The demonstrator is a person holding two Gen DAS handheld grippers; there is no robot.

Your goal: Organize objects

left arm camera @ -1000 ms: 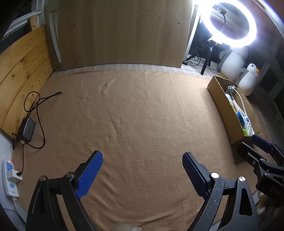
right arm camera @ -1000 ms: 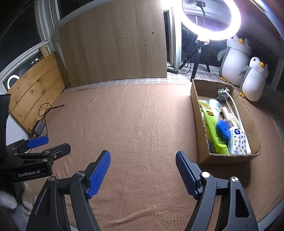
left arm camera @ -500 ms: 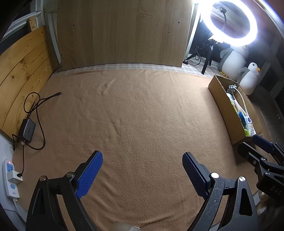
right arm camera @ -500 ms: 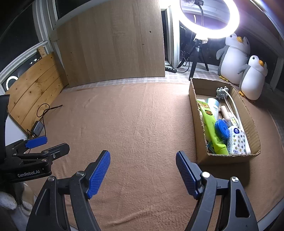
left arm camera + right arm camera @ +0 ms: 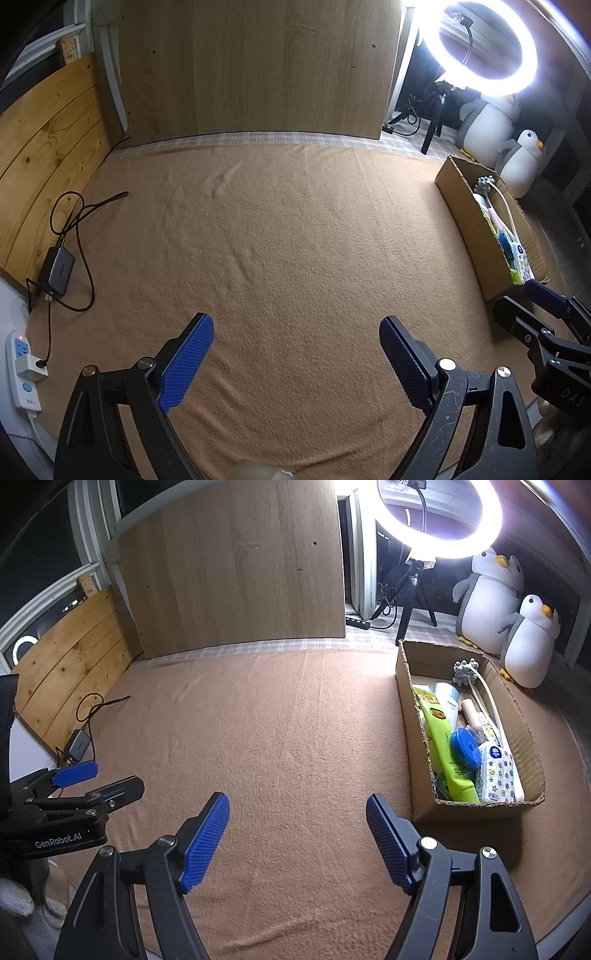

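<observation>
The left gripper (image 5: 295, 341) and the right gripper (image 5: 297, 818) were held wide apart, with nothing in them, over the tan blanket (image 5: 288, 720). The green tube (image 5: 445, 746), blue lid (image 5: 464, 747) and tissue pack (image 5: 496, 773) were seen packed in the cardboard box (image 5: 415, 716) on the right.

A: In the left wrist view the box (image 5: 476, 229) at three o'clock hides most of its contents behind its near wall; only slivers show.

B: And the pale thing (image 5: 255, 470) at six o'clock is cut off by the edge, blurred, unidentifiable.

A: The right gripper (image 5: 532, 310) at four o'clock is partly cropped.

B: The pack's (image 5: 496, 771) print is too small to read.
</observation>
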